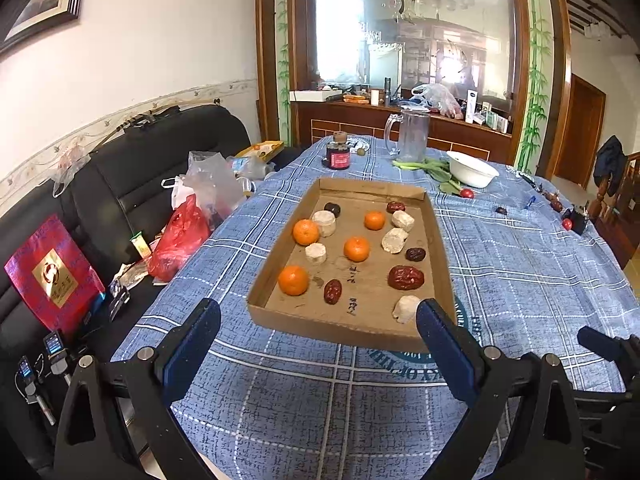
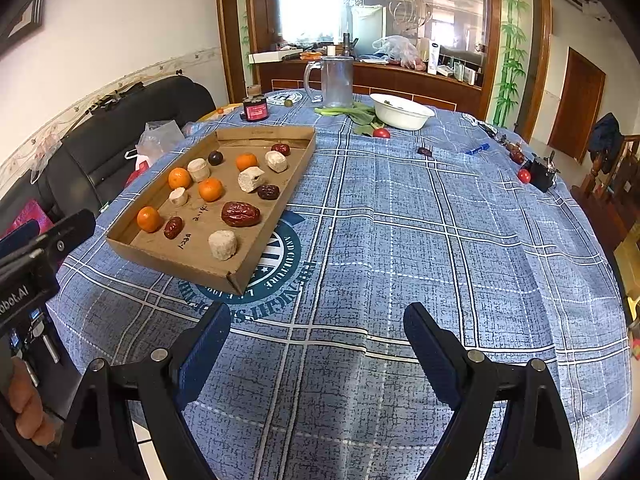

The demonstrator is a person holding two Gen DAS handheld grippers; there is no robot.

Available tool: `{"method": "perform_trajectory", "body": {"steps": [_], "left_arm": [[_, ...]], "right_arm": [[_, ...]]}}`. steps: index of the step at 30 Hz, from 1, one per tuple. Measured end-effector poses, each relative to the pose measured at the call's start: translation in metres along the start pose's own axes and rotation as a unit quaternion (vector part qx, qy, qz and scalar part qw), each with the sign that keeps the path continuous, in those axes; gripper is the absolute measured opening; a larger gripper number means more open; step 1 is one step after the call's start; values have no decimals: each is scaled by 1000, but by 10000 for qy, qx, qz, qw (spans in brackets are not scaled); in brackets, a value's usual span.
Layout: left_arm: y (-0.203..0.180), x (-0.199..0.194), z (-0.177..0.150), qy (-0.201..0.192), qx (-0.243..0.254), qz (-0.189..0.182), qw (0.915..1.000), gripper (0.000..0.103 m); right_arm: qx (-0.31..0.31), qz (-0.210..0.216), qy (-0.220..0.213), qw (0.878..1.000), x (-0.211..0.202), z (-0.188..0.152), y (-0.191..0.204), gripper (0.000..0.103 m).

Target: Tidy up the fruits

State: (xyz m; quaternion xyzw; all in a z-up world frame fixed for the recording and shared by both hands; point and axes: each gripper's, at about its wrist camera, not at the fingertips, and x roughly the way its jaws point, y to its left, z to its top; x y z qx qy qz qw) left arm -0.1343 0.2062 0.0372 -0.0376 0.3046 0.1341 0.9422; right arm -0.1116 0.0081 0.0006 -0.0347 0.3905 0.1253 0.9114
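Both grippers' jaws stand wide apart with nothing between them, above the blue plaid tablecloth (image 2: 400, 220).

Left gripper (image 1: 318, 328) faces the near edge of the cardboard tray (image 1: 320, 326); right gripper (image 2: 316, 332) sits beside it. Inside the tray lie four oranges (image 1: 293, 280), red dates (image 1: 405, 277) and pale cylindrical chunks (image 1: 395, 240), scattered. A white bowl (image 2: 402, 112) stands farther back.

Matt cardboard tray (image 1: 340, 326), woven cloth tablecloth (image 2: 400, 220), glossy tangerines (image 1: 293, 280), wrinkly dates (image 1: 405, 277), clear plastic jug (image 1: 412, 136).
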Motion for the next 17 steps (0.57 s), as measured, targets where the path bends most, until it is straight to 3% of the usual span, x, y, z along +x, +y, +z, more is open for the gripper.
{"method": "perform_trajectory", "body": {"steps": [17], "left_arm": [[-14,10,-1,189,115,-242,9995,98]], "right_arm": [[24,-39,112,9999,9,3,-7,91]]}}
